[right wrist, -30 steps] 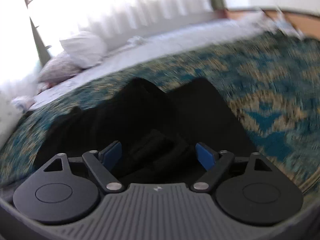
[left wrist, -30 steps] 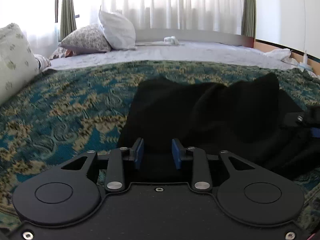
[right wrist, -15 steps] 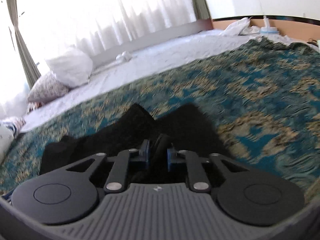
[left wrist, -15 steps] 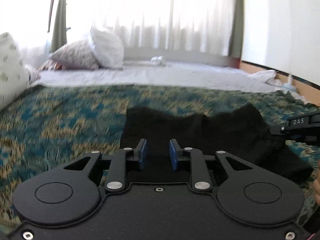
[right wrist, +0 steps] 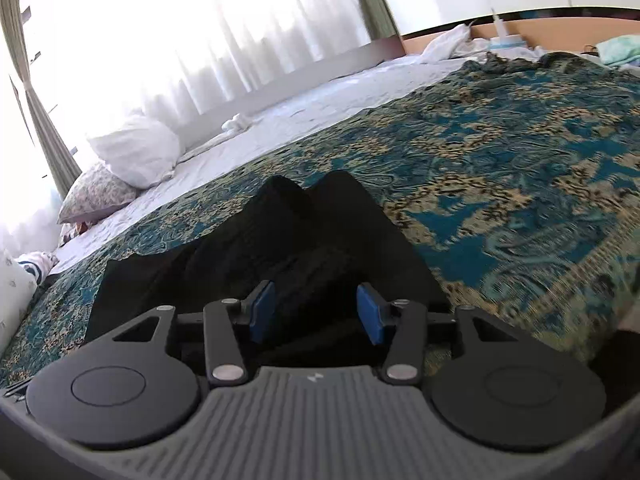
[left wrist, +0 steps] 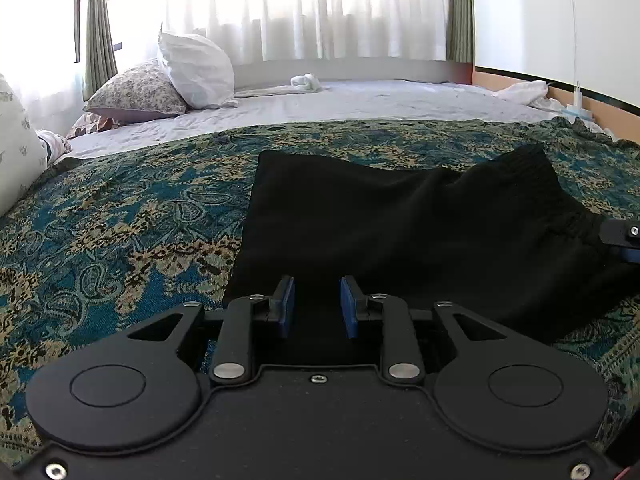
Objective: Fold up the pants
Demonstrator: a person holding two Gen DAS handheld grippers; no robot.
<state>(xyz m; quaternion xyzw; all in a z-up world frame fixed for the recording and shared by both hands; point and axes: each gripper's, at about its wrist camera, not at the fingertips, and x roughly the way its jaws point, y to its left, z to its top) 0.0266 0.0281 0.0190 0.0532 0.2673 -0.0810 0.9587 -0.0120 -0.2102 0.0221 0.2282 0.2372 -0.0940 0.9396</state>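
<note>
The black pants point(left wrist: 400, 216) lie folded in a bundle on the patterned teal bedspread point(left wrist: 120, 216). My left gripper point(left wrist: 317, 306) is open with a narrow gap, its blue pads just over the near edge of the pants. The fabric between the pads looks loose, not pinched. In the right wrist view the pants point(right wrist: 288, 240) lie bunched ahead. My right gripper point(right wrist: 316, 306) is open wide over their near right end, with nothing pinched. Part of the right gripper point(left wrist: 624, 236) shows at the right edge of the left wrist view, by the ribbed waistband.
A white pillow point(left wrist: 196, 68) and a floral pillow point(left wrist: 136, 92) lie at the head of the bed on a white sheet point(left wrist: 360, 100). Another pillow point(left wrist: 16, 156) is at far left. White cloth point(left wrist: 524, 92) lies by the wooden wall edge on the right.
My right gripper closed on the pants half a second ago and has now opened wide, letting them go. The left gripper's gap widened slightly. The pants now lie flatter.
</note>
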